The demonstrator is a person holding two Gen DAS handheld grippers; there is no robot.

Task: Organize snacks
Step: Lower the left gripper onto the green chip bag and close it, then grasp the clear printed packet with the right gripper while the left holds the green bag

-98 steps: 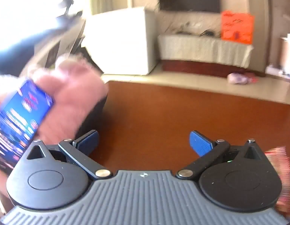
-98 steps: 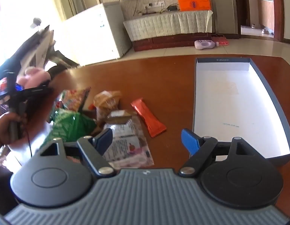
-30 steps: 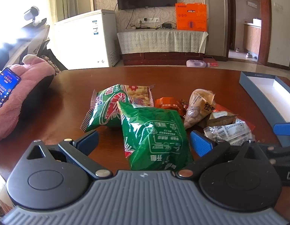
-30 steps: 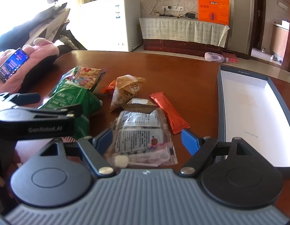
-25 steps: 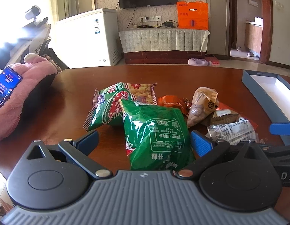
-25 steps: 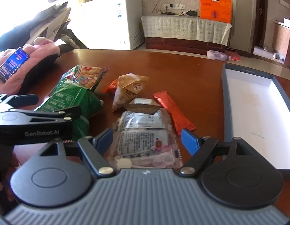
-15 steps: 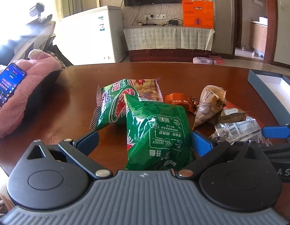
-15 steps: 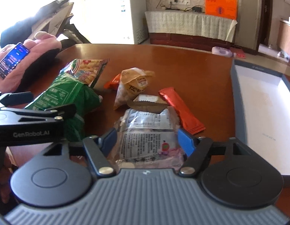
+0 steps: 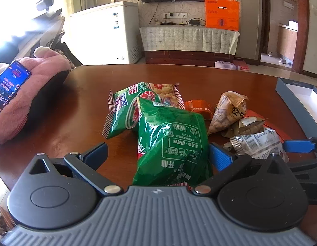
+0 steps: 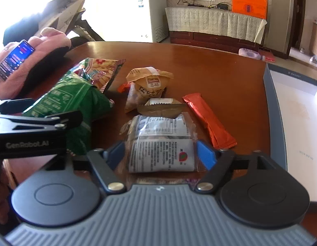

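Closing in from wide open half a second ago, the right gripper [image 10: 160,153] now has its blue pads pressed against both sides of the clear printed packet [image 10: 161,143] near the table's [image 10: 220,69] front edge, so it holds the packet, which is not clearly lifted yet. That makes this packet the first snack picked; the open box [image 10: 298,106] waits at the right edge, well apart. Over at the left gripper [image 9: 158,153], nothing has changed: its jaws stand wide apart around the near end of the green bag [image 9: 170,143], gripping nothing. The other snacks lie in the middle: chip bag [image 9: 127,106], tan pouch [image 10: 148,88], orange bar [image 10: 207,121].
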